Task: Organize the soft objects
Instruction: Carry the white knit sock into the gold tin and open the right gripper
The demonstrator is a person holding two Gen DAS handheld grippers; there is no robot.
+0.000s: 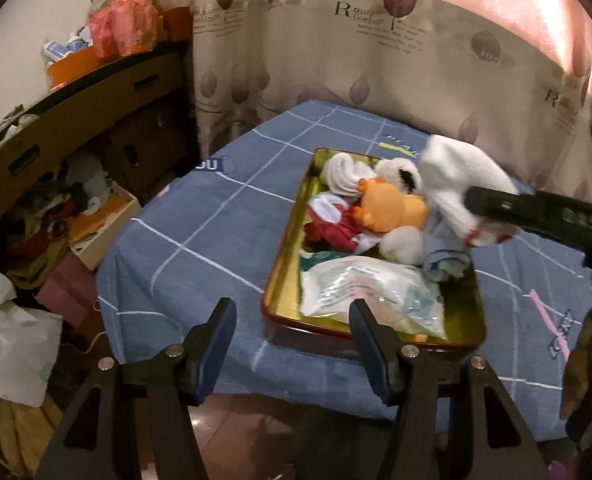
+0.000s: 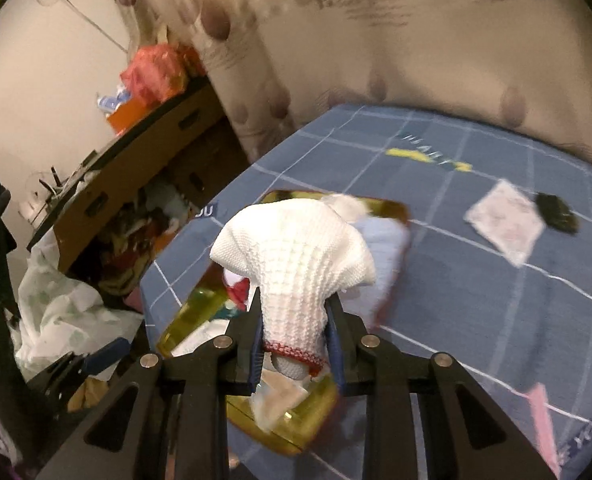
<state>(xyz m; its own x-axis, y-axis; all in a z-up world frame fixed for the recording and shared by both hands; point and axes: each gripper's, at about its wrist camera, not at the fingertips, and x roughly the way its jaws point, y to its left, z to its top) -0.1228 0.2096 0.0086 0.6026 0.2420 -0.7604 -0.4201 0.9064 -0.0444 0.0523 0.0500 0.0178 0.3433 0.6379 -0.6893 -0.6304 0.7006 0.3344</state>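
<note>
Left wrist view: left gripper (image 1: pixel 292 336) wide open, nothing in it, held off the near edge of the blue checked cloth (image 1: pixel 200 232). Gold tray (image 1: pixel 284 280) sits on the cloth. In it: orange plush toy (image 1: pixel 392 208), rolled white sock (image 1: pixel 342 174), red-and-white cloth (image 1: pixel 332 220), light blue cloth (image 1: pixel 444 266), clear plastic bag (image 1: pixel 360 292) at the near end. Right gripper (image 1: pixel 492 202) comes in from the right, pinching a white knitted sock (image 1: pixel 452 184) above the tray's far right side.

Right wrist view: right gripper (image 2: pixel 296 340) closed on the white knitted sock (image 2: pixel 296 264), red-trimmed cuff between the fingers; sock is lifted above the tray (image 2: pixel 308 416). Further right on the cloth (image 2: pixel 476 320): white square cloth (image 2: pixel 504 226), dark item (image 2: pixel 556 212) beside it, too blurred to identify.
</note>
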